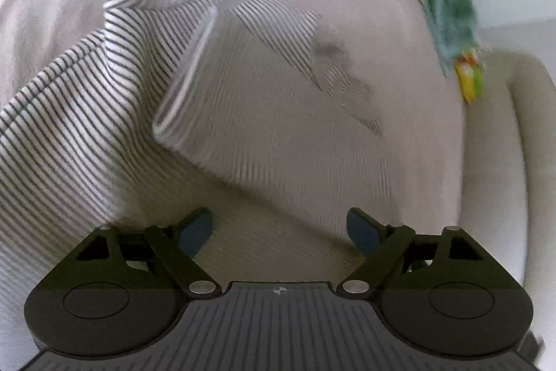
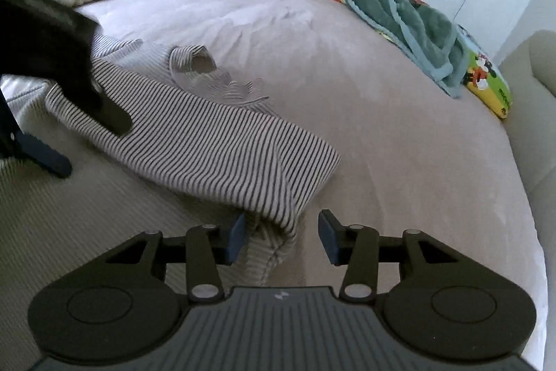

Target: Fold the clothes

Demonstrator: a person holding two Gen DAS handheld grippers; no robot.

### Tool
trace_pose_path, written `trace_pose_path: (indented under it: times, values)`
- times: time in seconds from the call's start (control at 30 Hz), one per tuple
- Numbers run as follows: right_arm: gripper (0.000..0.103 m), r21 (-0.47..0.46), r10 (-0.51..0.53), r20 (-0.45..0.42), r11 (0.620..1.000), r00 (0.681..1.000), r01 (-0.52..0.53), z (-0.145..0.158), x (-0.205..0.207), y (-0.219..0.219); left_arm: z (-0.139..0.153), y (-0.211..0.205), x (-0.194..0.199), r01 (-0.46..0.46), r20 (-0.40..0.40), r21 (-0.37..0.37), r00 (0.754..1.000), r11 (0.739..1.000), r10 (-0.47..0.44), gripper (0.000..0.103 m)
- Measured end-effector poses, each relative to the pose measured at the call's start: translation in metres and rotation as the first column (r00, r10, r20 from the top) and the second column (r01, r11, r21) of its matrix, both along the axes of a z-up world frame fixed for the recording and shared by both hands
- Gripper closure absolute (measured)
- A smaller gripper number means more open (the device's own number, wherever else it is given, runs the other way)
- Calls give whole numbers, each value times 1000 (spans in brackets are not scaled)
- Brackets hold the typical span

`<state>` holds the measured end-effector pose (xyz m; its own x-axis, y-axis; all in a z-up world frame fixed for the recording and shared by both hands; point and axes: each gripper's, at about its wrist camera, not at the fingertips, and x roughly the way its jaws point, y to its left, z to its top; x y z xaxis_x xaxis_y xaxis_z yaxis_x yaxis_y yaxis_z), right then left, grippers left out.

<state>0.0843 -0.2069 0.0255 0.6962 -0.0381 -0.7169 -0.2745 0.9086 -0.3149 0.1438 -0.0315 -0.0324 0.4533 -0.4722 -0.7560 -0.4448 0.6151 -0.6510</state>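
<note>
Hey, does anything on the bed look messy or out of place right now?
Yes. The striped garment lies rumpled, its collar bunched up. Behind it, a green blanket sits heaped near the bed's edge.

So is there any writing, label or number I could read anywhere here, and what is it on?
Nothing here reads cleanly.
Yellow-green cartoon-print item: a few dark letters near its lower edge, too small and cut off to read.
Striped garment: no writing or label shows.
Left wrist view: too blurred to show any text.
</note>
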Motion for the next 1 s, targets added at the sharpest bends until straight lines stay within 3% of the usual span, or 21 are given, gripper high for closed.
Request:
trace_pose_path:
  times: [0.07,0.13,0.2,0.23,0.3,0.4,0.43,0.5,0.53,0.63,0.7,0.73,0.8,0.83,0.93,1.0]
  values:
    - [60,-3,31,10,1000,999,-31,-3,3,3,5,4,4,-66,26,38,998,997,65,19]
    - [77,-19,77,4,997,997,-77,-9,4,10,17,0,11,-49,64,176,997,983,39,39]
    - [78,-48,113,2,992,994,-113,-13,2,17,36,-6,19,20,123,302,991,953,-59,74]
    - [81,-53,113,11,992,994,-112,-12,1,17,46,-10,23,54,163,355,979,933,-119,78]
    - [81,-43,75,43,996,996,-73,-5,-1,15,69,-16,29,93,277,423,934,901,-226,80]
    - [81,-71,52,92,996,994,-45,0,-6,18,92,-21,26,95,378,578,849,810,-369,80]
    - [81,-88,66,82,994,994,-59,-4,-6,22,88,-19,27,100,369,598,846,795,-384,80]
    - [81,-121,98,54,988,994,-91,-14,-8,30,72,-11,31,119,323,609,866,784,-381,80]
    - [81,-136,115,48,985,992,-108,-19,-10,34,61,-8,34,135,285,602,884,787,-370,80]
    - [79,-173,148,40,975,988,-139,-26,-15,41,43,23,21,146,188,439,950,887,-249,76]
    - [78,-185,152,40,972,988,-142,-27,-17,43,45,30,13,125,174,319,967,939,-188,46]
    - [78,-188,150,38,972,988,-141,-26,-17,43,47,32,10,113,166,262,973,959,-160,41]
    - [78,-195,152,31,970,988,-143,-26,-16,42,48,27,8,116,163,206,975,972,-151,21]
    - [77,-199,155,26,969,988,-147,-26,-16,42,48,24,8,120,162,184,975,976,-150,18]
    - [76,-212,167,28,964,986,-158,-27,-15,41,36,12,16,103,116,213,985,972,-130,16]
    - [76,-224,173,41,961,984,-160,-29,-15,40,19,14,20,52,66,184,996,982,-65,19]
